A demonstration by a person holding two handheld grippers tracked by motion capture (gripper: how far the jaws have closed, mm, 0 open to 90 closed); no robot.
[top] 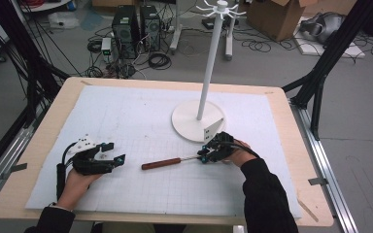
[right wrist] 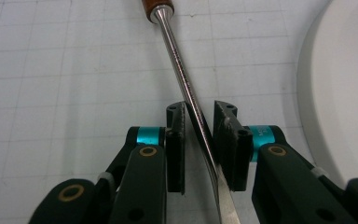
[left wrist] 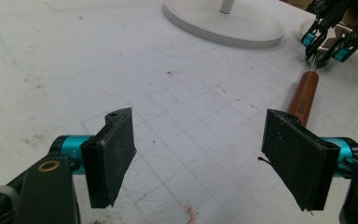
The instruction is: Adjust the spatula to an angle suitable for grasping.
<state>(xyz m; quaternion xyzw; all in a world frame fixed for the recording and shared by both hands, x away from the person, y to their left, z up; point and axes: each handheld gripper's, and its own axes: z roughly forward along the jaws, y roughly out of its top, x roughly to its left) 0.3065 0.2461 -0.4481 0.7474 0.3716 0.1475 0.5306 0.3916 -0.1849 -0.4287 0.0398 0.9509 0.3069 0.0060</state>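
White gridded mat (top: 126, 126), stand (top: 197, 121) upper centre | right gripper (top: 209, 151) closing around spatula (top: 167, 163) shank, contact unclear | left gripper (top: 110, 154) spread, empty | lift not yet done

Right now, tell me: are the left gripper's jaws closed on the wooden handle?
No. The left gripper is wide open over bare mat, with the wooden handle beyond its jaws.

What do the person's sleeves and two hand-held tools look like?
Both sleeves are black. Each tool, left and right, is black with teal collars, brass-coloured rivets and flat black pads. The left carries a white plate and a black cable.
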